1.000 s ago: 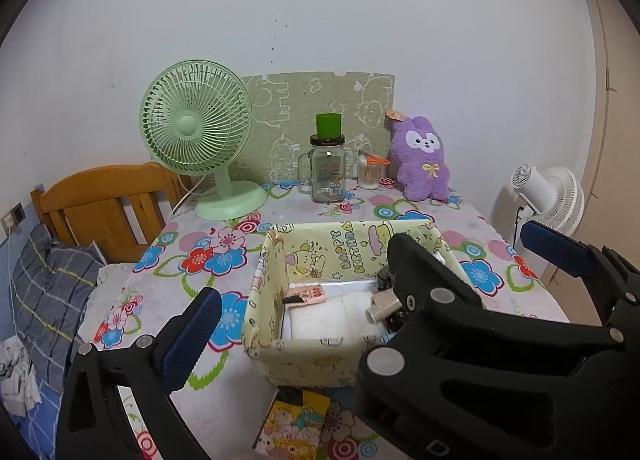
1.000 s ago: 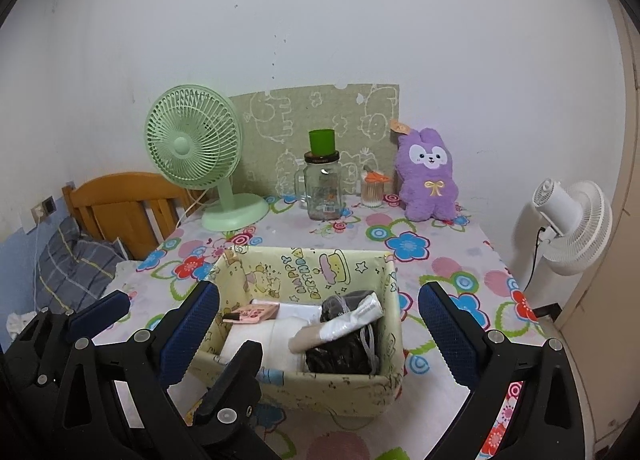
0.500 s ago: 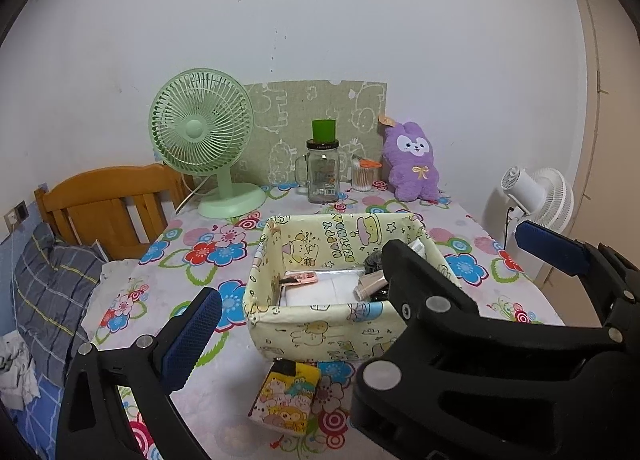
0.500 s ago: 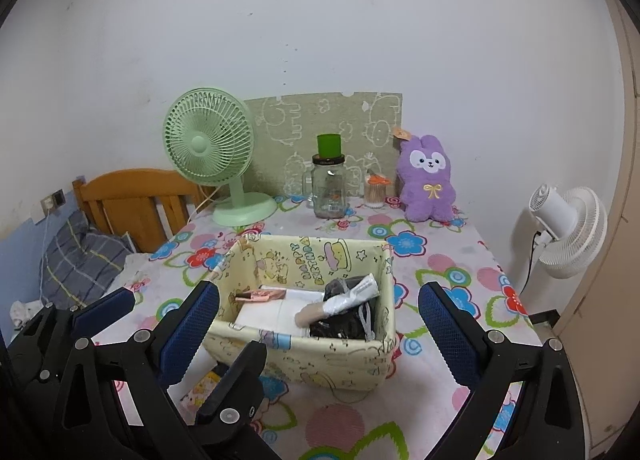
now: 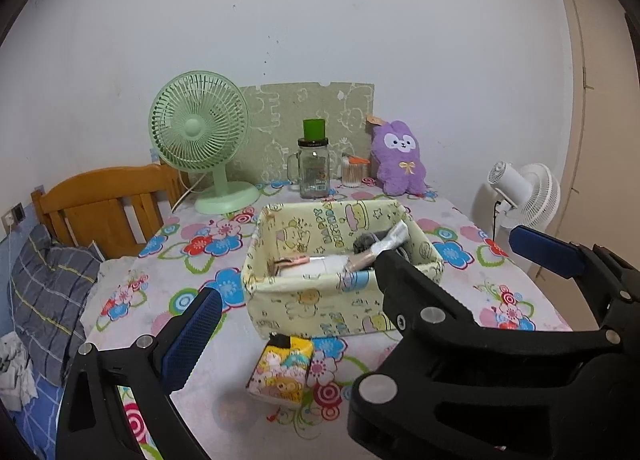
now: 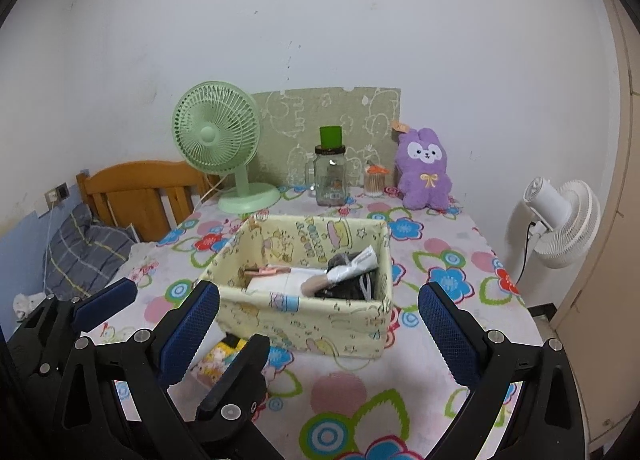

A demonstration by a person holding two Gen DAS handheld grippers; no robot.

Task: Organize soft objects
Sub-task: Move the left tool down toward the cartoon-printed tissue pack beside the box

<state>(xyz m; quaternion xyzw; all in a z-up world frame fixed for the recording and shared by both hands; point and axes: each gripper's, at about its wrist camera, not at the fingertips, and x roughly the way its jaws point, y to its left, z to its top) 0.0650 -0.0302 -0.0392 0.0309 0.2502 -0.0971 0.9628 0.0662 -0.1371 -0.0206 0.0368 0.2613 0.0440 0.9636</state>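
Observation:
A yellow cartoon fabric basket (image 5: 320, 310) (image 6: 304, 334) stands mid-table and holds a white folded item, a pink item, a black bundle (image 6: 348, 290) and a silver tube. A small yellow cartoon pack (image 5: 282, 370) (image 6: 218, 358) lies on the table in front of the basket. A purple plush rabbit (image 5: 398, 159) (image 6: 426, 169) sits at the back by the wall. My left gripper (image 5: 362, 288) is open and empty, held back from the basket. My right gripper (image 6: 318, 336) is open and empty, in front of the basket; its body crosses the left wrist view.
A green desk fan (image 5: 200, 131), a glass jar with a green lid (image 5: 314, 171) and a small jar of swabs (image 5: 352, 173) stand along the back. A white fan (image 6: 560, 215) stands off the table's right. A wooden headboard (image 5: 104, 199) and pillow are left.
Both grippers have drawn back and up from the basket. The basket looks farther away, and the yellow pack in front of it has come into fuller view.

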